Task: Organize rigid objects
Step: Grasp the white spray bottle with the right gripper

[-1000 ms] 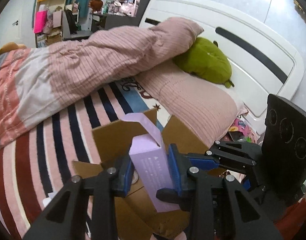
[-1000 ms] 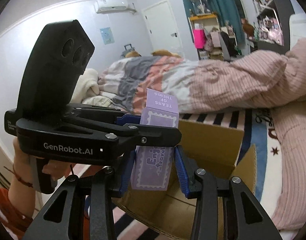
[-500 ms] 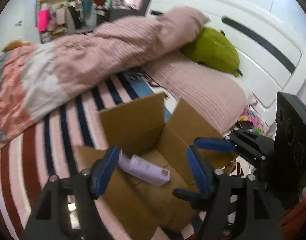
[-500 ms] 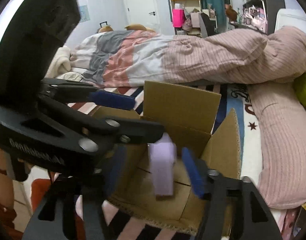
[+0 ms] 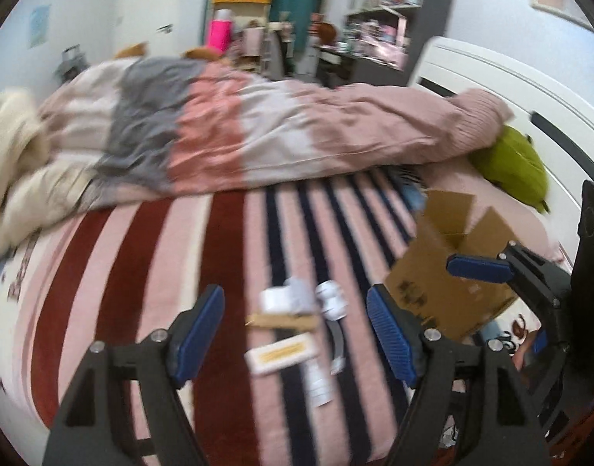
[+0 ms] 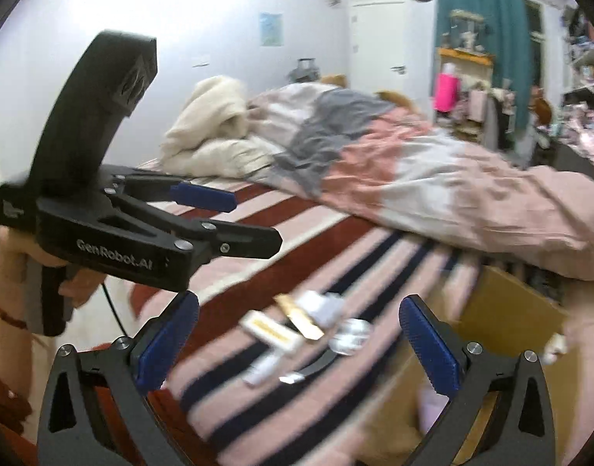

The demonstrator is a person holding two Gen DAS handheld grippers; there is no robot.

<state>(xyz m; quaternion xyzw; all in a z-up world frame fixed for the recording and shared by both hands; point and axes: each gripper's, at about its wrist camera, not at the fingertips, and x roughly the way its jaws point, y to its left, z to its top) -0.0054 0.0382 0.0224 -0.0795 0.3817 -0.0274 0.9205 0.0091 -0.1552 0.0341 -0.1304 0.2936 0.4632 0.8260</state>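
Observation:
Both grippers are open and empty above a striped bedspread. My left gripper (image 5: 295, 320) points at a cluster of small items: a white box with a yellow label (image 5: 281, 354), a tan flat box (image 5: 283, 320), a white box (image 5: 285, 298) and a round white container (image 5: 331, 303). An open cardboard box (image 5: 448, 272) stands to their right. My right gripper (image 6: 297, 343) frames the same cluster (image 6: 271, 330) from the other side, with the cardboard box (image 6: 502, 322) at its right; a pale purple box (image 6: 431, 404) shows blurred inside it. The left gripper body (image 6: 114, 229) shows at left there.
A rumpled pink and grey duvet (image 5: 258, 132) lies across the bed behind the items. A green plush (image 5: 510, 167) rests by the white headboard (image 5: 502, 93). A cream blanket (image 6: 215, 132) is piled at the far end. Shelves and a desk stand beyond the bed.
Both grippers let go of the purple box, which dropped into the cardboard box. Both then swung left and back, open, toward the cluster of small items on the bedspread.

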